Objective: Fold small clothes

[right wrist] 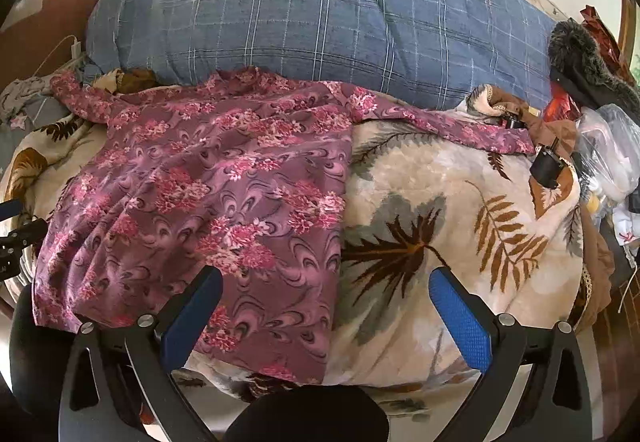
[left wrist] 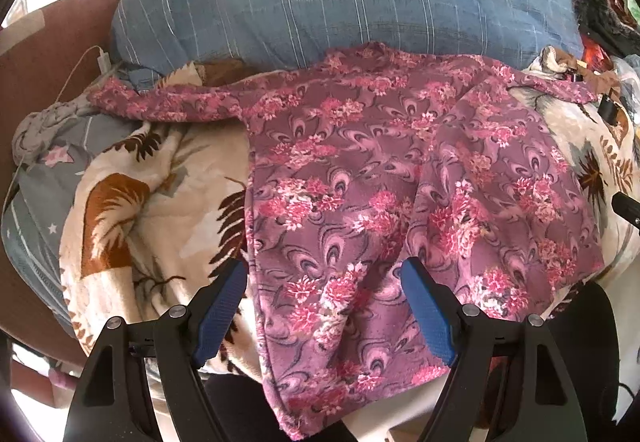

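A purple shirt with pink flowers (left wrist: 380,177) lies spread flat on a cream leaf-print blanket (left wrist: 160,209), sleeves stretched out left and right. It also shows in the right wrist view (right wrist: 216,193) at the left half. My left gripper (left wrist: 324,282) is open and empty, hovering over the shirt's lower left hem. My right gripper (right wrist: 326,290) is open and empty, over the shirt's lower right hem edge and the blanket (right wrist: 440,209).
A big blue plaid pillow (left wrist: 340,1) lies behind the shirt. A white charger and cable (left wrist: 103,61) lie at the far left. A dark fur-trimmed garment (right wrist: 580,57), plastic bags (right wrist: 608,149) and a small black object (right wrist: 546,167) crowd the right edge.
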Demonstrator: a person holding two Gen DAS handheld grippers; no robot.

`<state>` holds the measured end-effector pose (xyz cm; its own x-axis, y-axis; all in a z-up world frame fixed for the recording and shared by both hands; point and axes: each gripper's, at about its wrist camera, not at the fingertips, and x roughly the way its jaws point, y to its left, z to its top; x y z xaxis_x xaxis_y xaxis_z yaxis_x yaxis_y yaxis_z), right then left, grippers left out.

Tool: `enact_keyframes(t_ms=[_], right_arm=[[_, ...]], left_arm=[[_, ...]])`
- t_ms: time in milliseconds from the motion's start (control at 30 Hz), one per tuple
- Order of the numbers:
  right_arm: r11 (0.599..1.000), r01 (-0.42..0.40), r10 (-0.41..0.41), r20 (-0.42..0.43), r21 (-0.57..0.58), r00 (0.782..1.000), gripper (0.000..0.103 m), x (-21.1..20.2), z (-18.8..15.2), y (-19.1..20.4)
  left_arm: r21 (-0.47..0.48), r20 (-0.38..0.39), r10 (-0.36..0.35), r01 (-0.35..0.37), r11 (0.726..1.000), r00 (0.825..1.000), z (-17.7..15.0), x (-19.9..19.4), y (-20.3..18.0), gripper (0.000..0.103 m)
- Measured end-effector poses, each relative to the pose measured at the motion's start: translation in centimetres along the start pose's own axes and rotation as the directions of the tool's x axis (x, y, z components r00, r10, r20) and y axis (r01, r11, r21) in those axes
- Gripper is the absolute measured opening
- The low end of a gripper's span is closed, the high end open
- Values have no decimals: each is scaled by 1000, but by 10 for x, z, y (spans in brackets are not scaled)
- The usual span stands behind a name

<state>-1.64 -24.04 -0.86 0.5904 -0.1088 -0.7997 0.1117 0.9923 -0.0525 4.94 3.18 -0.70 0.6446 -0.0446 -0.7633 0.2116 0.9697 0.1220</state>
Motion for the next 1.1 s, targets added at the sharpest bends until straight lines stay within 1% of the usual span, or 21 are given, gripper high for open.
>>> enact_keyframes(t_ms=[233, 433, 567, 733, 833, 900, 933, 1033, 1100], right_arm=[[1000, -6, 5, -13, -6, 1000, 102, 7, -2, 0], [1000, -3, 3, -13, 0, 1000, 102, 10, -1, -3], [1000, 8, -7, -24, 27, 1000, 102, 12, -1, -12], [1000, 16, -15, -43, 27, 999, 102, 18, -4, -19], [999, -9, 14, -92, 47, 996, 102, 27, -11, -25], [998, -36, 43, -127, 58, 991, 102, 33, -18, -26], [996, -57, 66, -143, 64, 988, 102, 36, -22, -27], [986, -141, 155, -186, 84, 970, 101, 45, -33, -24], [977, -191, 207, -210, 95, 955, 97, 50, -40, -19]], left_arm=[[9, -15, 2, -1, 1000, 1000, 4, 10, -6, 79], [-11, -39, -8, 8, 1000, 999, 7, 17, -3, 79], [-60, -64, -17, 13, 998, 998, 9, 23, 11, 79], [-116, -78, 19, -28, 993, 997, 15, 27, 37, 79], [-188, -107, 37, -57, 981, 994, 16, 32, 60, 79], [-229, -152, 50, -85, 970, 987, 13, 39, 72, 79], [-248, -176, 42, -85, 965, 983, 11, 44, 76, 79], [-289, -253, -31, -45, 956, 967, 1, 61, 75, 79], [-299, -297, -90, -3, 954, 951, -6, 74, 69, 78]])
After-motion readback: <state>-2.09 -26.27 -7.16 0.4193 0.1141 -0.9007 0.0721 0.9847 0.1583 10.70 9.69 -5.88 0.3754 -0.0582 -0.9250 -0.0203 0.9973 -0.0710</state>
